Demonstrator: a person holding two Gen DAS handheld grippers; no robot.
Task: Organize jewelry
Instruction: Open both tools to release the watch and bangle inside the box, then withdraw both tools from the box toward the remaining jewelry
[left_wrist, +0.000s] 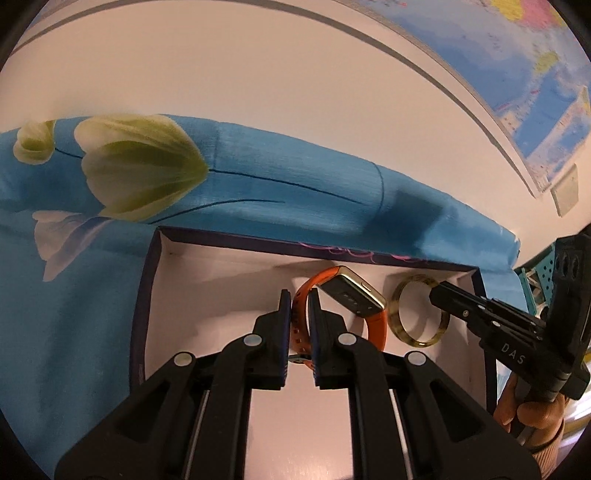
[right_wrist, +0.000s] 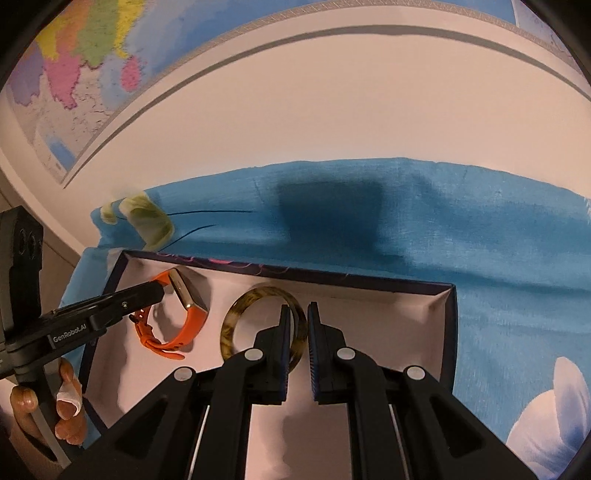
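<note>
Left wrist view: your left gripper (left_wrist: 300, 295) is pinched on the orange strap of the watch (left_wrist: 343, 295), which hangs inside the box (left_wrist: 147, 295) with its gold case tilted toward the far wall. Judged step: setting the piece down in the box. Lower until the strap rests on the box floor before you release, and keep it clear of the bangle (left_wrist: 421, 314) just beside it, so that the two do not tangle. The gripper points steeply downward, jaws upright. The right gripper (left_wrist: 437, 290) comes in from the right edge, its tip at the bangle's rim. Right wrist view: your right gripper (right_wrist: 297, 312) is nearly closed on the bangle (right_wrist: 236, 317), one side of the ring between the pads, the ring standing tilted over the box floor. Lay it flat, apart from the watch (right_wrist: 184, 306). The box sits on a blue cloth (right_wrist: 480, 240) over the bench. This gripper also tips steeply down.
</note>
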